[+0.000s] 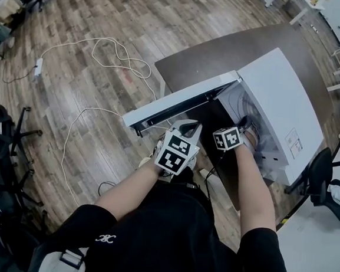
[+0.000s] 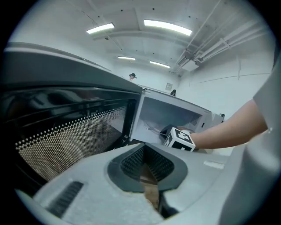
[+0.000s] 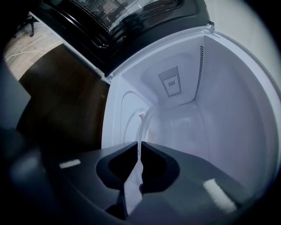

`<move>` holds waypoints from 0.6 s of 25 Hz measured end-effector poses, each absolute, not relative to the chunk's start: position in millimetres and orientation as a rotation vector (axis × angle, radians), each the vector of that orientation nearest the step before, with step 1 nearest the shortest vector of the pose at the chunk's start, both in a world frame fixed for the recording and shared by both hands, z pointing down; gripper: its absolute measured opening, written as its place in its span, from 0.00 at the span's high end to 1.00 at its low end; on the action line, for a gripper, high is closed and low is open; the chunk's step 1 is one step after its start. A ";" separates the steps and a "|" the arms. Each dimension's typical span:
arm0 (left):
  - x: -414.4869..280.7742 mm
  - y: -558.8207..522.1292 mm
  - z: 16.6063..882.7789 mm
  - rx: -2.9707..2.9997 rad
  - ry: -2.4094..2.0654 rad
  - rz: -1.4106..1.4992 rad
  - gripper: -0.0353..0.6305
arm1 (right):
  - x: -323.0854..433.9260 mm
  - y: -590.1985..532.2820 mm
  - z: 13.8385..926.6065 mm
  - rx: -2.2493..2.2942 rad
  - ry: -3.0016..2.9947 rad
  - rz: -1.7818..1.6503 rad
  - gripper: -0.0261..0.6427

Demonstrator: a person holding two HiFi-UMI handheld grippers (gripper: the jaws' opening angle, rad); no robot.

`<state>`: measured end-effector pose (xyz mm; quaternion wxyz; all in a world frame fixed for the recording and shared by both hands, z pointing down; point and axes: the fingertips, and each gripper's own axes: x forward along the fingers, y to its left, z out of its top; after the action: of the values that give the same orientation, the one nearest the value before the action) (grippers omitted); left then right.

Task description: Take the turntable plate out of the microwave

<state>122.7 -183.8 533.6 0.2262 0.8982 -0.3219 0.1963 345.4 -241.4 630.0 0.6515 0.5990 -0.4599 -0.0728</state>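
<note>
Inside microwave [image 1: 280, 95], R tool [image 3: 138, 148] pinches plate [image 3: 147, 124] rim.

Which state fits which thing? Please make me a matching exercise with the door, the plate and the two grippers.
Things:
1. door
2. plate
3. left gripper
4. right gripper

States:
A. reaches into the microwave, shut on a rim
B. swung open
C. clear glass, gripped at its edge
D. outside the microwave, shut on nothing

Pairs: 1-B; 2-C; 3-D; 4-A
</note>
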 end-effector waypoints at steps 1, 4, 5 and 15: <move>122.7 -183.6 533.7 2.476 -0.887 0.542 0.94 | 343.6 -240.5 628.3 1.357 -1.055 -0.162 0.92; 123.6 -183.1 534.4 2.477 -0.880 0.547 0.94 | 339.6 -235.0 632.0 1.344 -1.087 -0.162 0.92; 124.3 -182.9 534.8 2.477 -0.876 0.550 0.94 | 338.8 -233.1 632.6 1.341 -1.094 -0.164 0.92; 151.4 -179.8 542.5 2.378 -0.715 0.410 0.94 | 326.1 -212.4 615.5 1.354 -1.150 -0.204 0.92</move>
<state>151.4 -179.8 542.5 0.3074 0.8992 -0.2702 0.1549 326.1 -212.4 615.5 0.6261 0.5905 -0.5015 -0.0891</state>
